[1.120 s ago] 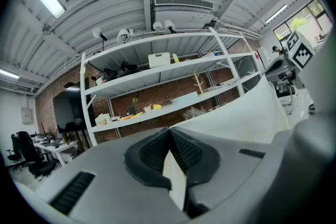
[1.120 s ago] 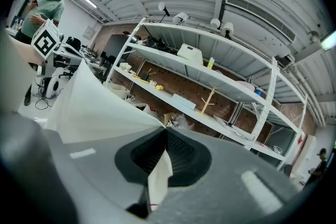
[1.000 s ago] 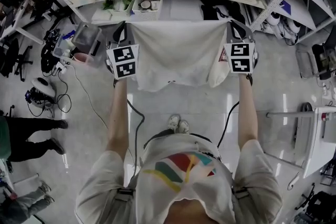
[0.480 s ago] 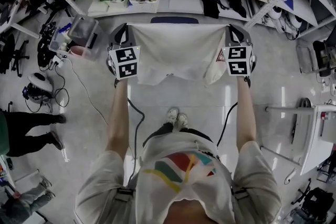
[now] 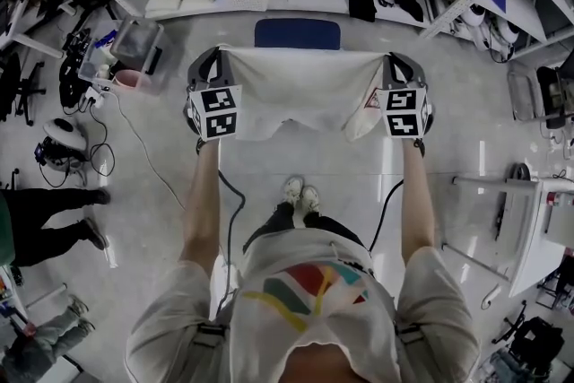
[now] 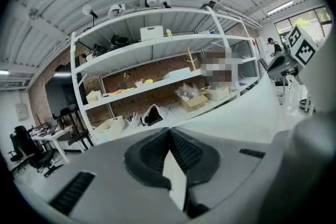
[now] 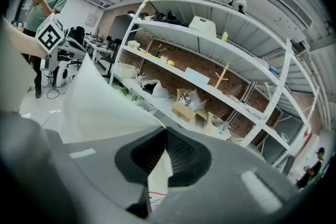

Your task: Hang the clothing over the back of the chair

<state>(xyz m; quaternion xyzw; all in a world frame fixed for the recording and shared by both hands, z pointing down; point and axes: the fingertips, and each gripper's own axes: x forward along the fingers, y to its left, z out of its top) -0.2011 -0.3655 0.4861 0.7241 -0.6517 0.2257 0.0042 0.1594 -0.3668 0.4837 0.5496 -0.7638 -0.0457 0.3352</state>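
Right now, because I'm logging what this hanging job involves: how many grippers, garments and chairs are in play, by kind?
Grey two-jaw grippers: 2 (left gripper, right gripper, each shut on a top corner of the garment)
White cloth garment: 1
Blue chair: 1
Total: 4

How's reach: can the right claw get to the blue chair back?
Probably yes: the chair back sits just ahead and inward of the right claw, only bare floor between; it's shut on the shirt.
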